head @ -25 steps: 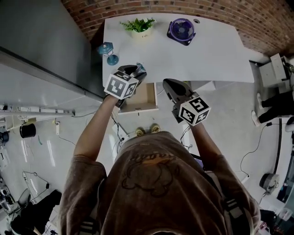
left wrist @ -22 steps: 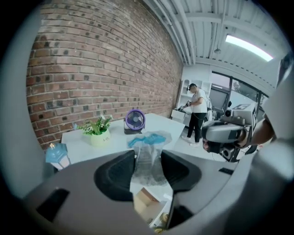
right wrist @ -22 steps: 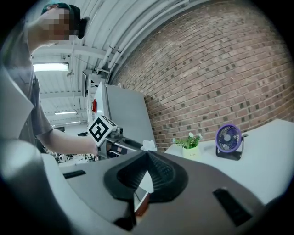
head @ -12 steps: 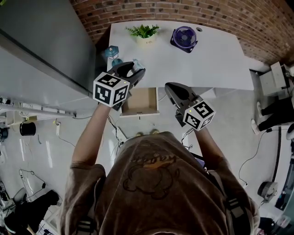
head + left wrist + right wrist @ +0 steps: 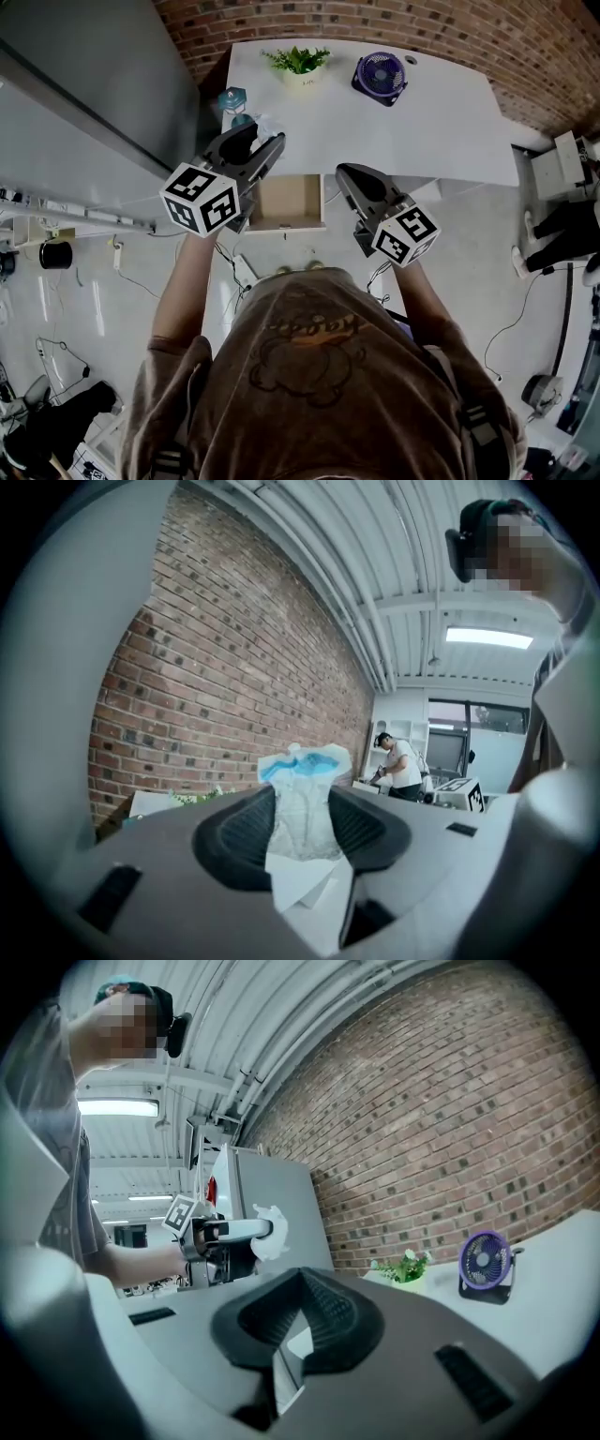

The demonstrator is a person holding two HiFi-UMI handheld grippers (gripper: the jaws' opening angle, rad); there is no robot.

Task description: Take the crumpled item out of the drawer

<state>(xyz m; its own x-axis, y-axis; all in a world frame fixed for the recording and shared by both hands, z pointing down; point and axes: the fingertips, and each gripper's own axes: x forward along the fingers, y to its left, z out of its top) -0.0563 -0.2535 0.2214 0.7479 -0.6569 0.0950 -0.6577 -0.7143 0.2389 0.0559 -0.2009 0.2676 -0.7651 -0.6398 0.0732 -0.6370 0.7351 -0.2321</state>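
Observation:
My left gripper point(image 5: 262, 139) is raised above the table's left front corner, shut on a crumpled white and blue paper point(image 5: 302, 803) that sticks up between its pads. From the right gripper view the same crumpled paper point(image 5: 268, 1231) shows at the left gripper's tip. The brown drawer point(image 5: 288, 203) stands pulled out under the white table point(image 5: 431, 112), and its inside looks bare. My right gripper point(image 5: 348, 181) hovers just right of the drawer, shut with nothing between its jaws point(image 5: 298, 1314).
On the table stand a potted plant point(image 5: 300, 64), a purple fan point(image 5: 379, 71) and a teal object point(image 5: 232, 101) at the left edge. A grey cabinet point(image 5: 84, 84) stands left. Cables run over the floor. A second person point(image 5: 401, 763) stands far off.
My left gripper has risen with the crumpled paper and drawn back toward the person. The right gripper has stayed almost still by the drawer.

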